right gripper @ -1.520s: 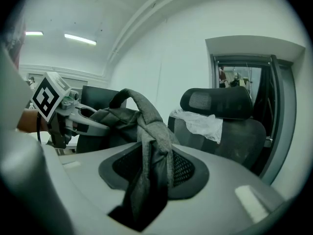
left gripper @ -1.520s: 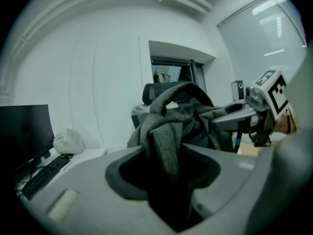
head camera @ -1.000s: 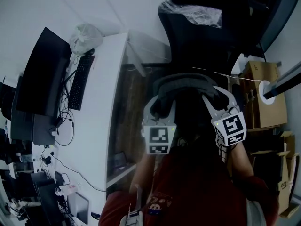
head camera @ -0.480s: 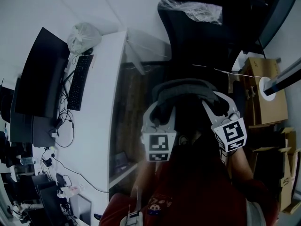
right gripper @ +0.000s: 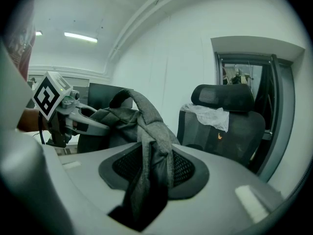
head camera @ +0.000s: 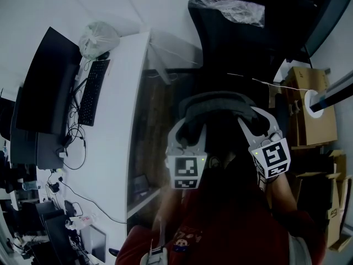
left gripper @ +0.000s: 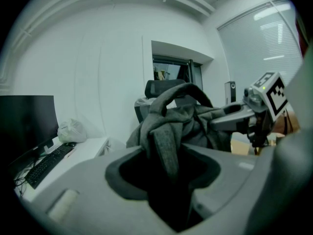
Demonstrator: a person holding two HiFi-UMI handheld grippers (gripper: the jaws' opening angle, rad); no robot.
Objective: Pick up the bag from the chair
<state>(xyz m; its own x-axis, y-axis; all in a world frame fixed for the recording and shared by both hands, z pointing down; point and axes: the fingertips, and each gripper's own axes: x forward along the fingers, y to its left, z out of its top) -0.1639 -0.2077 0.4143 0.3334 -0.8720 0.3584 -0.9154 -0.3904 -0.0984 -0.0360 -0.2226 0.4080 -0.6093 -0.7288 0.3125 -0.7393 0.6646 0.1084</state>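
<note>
Now, step: bag (head camera: pixel 215 105) looks already lifted, hanging mid-frame, apart from the chair (head camera: pixel 242 48) at the upper right.
Left hand-held gripper (head camera: pixel 186 139): part-closed, pinching a grey strap.
Right hand-held gripper (head camera: pixel 257 127): likewise clamped on grey fabric.
Next: probably carry it clear, with both grips kept firm.

Dk grey fabric bag (left gripper: pixel 181 121), aloft, crumpled

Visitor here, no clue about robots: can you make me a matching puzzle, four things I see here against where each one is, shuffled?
1 grey bag
2 keyboard
3 crumpled clear plastic
4 cardboard box

A on the white desk
B draped on the black chair
C clamped by left gripper and right gripper
D right of the chair

Pairs: 1-C, 2-A, 3-B, 4-D
</note>
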